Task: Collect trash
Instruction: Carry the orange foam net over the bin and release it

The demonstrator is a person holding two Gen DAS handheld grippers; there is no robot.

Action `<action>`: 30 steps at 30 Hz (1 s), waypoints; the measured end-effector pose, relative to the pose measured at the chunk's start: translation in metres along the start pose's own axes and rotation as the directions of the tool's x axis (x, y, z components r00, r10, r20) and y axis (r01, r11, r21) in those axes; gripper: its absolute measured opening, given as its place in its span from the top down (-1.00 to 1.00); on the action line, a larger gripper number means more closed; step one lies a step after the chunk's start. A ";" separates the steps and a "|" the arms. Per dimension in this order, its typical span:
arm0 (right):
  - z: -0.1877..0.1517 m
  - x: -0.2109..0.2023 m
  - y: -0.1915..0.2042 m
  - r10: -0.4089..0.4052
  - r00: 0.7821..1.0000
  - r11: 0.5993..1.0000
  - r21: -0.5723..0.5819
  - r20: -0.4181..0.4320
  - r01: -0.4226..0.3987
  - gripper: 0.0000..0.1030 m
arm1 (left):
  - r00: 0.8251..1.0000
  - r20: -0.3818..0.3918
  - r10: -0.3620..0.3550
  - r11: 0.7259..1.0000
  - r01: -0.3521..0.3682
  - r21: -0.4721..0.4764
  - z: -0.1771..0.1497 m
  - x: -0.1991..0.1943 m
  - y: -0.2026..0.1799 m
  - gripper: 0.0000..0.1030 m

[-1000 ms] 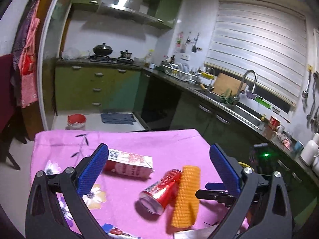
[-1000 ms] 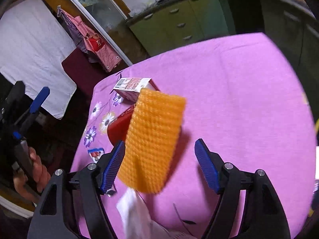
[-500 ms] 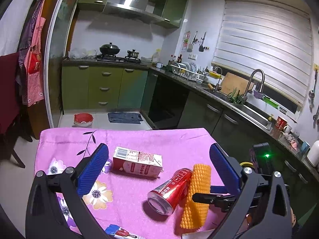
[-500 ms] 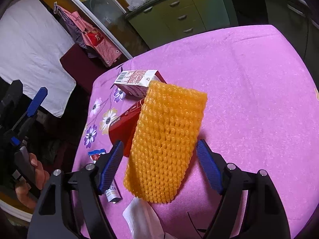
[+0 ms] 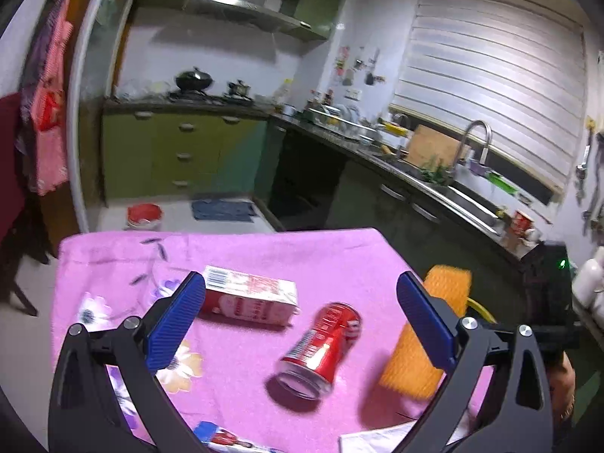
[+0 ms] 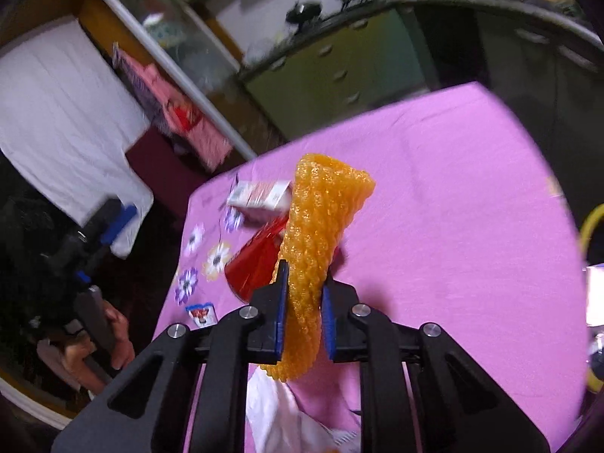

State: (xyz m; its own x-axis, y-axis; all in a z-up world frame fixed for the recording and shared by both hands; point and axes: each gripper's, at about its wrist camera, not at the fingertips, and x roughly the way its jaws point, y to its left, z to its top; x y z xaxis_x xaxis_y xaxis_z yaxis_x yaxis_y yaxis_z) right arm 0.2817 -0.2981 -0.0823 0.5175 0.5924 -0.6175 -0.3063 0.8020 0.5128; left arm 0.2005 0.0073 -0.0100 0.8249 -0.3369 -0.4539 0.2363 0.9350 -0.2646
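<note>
An orange foam net sleeve (image 6: pixel 321 226) stands up between the pads of my right gripper (image 6: pixel 304 279), whose jaws are closing and squeeze its lower part; it hangs just above the pink tablecloth (image 6: pixel 453 207). In the left wrist view the sleeve (image 5: pixel 426 339) is at the table's right edge. A red drink can (image 5: pixel 321 343) lies on its side mid-table, and a red-and-white carton (image 5: pixel 249 294) lies behind it. My left gripper (image 5: pixel 301 283) hovers open over them, holding nothing.
A white tissue (image 6: pixel 271 407) and a small printed wrapper (image 6: pixel 202 313) lie near the table's front edge. A yellow curved rim (image 5: pixel 479 307) shows past the right edge. Green kitchen cabinets (image 5: pixel 181 158) and a counter with a sink stand behind.
My right gripper closed from wide open onto the orange sleeve and lifted it, moving it right, away from the can. The left gripper stayed open and barely moved.
</note>
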 end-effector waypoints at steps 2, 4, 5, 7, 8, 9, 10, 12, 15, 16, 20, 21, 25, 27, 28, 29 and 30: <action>0.001 -0.030 -0.015 -0.052 0.996 0.998 0.021 0.070 0.051 0.69 | 1.000 -0.016 -0.017 1.000 0.017 0.001 -0.001 0.003 -0.002 -0.87; 0.002 -0.068 -0.043 -0.179 0.970 0.983 0.065 0.163 0.170 0.69 | 0.999 -0.028 -0.028 1.000 0.028 0.007 -0.003 0.006 -0.005 -0.87; 0.001 -0.081 -0.054 -0.235 0.953 0.971 0.090 0.191 0.221 0.69 | 0.999 -0.037 -0.040 0.999 0.040 0.008 -0.004 0.008 -0.006 -0.87; -0.001 -0.114 -0.091 -0.413 0.878 0.909 0.163 0.240 0.384 0.61 | 0.997 -0.049 -0.059 0.998 0.059 0.013 -0.006 0.011 -0.009 -0.87; -0.002 -0.121 -0.105 -0.472 0.849 0.880 0.183 0.238 0.438 0.60 | 0.997 -0.052 -0.065 0.998 0.066 0.016 -0.006 0.012 -0.010 -0.87; -0.003 -0.129 -0.126 -0.542 0.811 0.838 0.215 0.222 0.501 0.60 | 0.996 -0.053 -0.073 0.997 0.074 0.021 -0.007 0.013 -0.012 -0.87; -0.005 -0.132 -0.148 -0.584 0.788 0.807 0.240 0.195 0.540 0.60 | 0.996 -0.052 -0.077 0.997 0.078 0.024 -0.007 0.013 -0.013 -0.87; -0.009 -0.133 -0.181 -0.633 0.761 0.764 0.267 0.141 0.587 0.60 | 0.996 -0.050 -0.080 0.996 0.081 0.026 -0.007 0.014 -0.015 -0.87; -0.014 -0.123 -0.217 -0.701 0.710 0.699 0.261 0.067 0.666 0.60 | 0.996 -0.056 -0.076 0.997 0.078 0.029 -0.009 0.016 -0.014 -0.88; -0.015 -0.119 -0.226 -0.721 0.691 0.677 0.258 0.048 0.689 0.60 | 0.995 -0.059 -0.078 0.996 0.080 0.027 -0.009 0.017 -0.013 -0.88; -0.020 -0.101 -0.248 -0.799 0.601 0.587 0.213 -0.003 0.782 0.60 | 0.993 -0.075 -0.088 0.996 0.089 0.017 -0.010 0.021 -0.011 -0.88; -0.022 -0.097 -0.253 -0.807 0.590 0.575 0.205 -0.016 0.792 0.60 | 0.993 -0.078 -0.088 0.996 0.090 0.018 -0.010 0.021 -0.011 -0.88; -0.030 -0.078 -0.275 -0.817 0.568 0.552 0.150 -0.099 0.820 0.10 | 0.990 -0.101 -0.096 0.994 0.100 0.041 -0.012 0.025 -0.016 -0.88; -0.033 -0.081 -0.269 -0.837 0.541 0.527 0.151 -0.077 0.836 -0.02 | 0.989 -0.125 -0.083 0.994 0.091 0.063 -0.013 0.029 -0.021 -0.88; -0.034 -0.085 -0.264 -0.843 0.535 0.521 0.161 -0.055 0.838 -0.11 | 0.986 -0.139 -0.090 0.992 0.101 0.069 -0.014 0.031 -0.023 -0.88; -0.034 -0.089 -0.259 -0.843 0.537 0.524 0.168 -0.041 0.835 -0.15 | 0.984 -0.147 -0.105 0.991 0.116 0.071 -0.015 0.031 -0.025 -0.88; -0.034 -0.095 -0.251 -0.836 0.548 0.536 0.178 -0.018 0.825 -0.18 | 0.978 -0.162 -0.133 0.986 0.147 0.077 -0.016 0.033 -0.028 -0.88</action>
State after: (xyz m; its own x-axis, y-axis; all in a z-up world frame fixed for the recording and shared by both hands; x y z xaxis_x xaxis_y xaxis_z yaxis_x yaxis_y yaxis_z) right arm 0.2817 -0.5528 -0.1727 0.5255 -0.3450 -0.7777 0.4051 0.9053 -0.1279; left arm 0.2125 -0.0314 -0.0310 0.6920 -0.4717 -0.5465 0.3934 0.8811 -0.2624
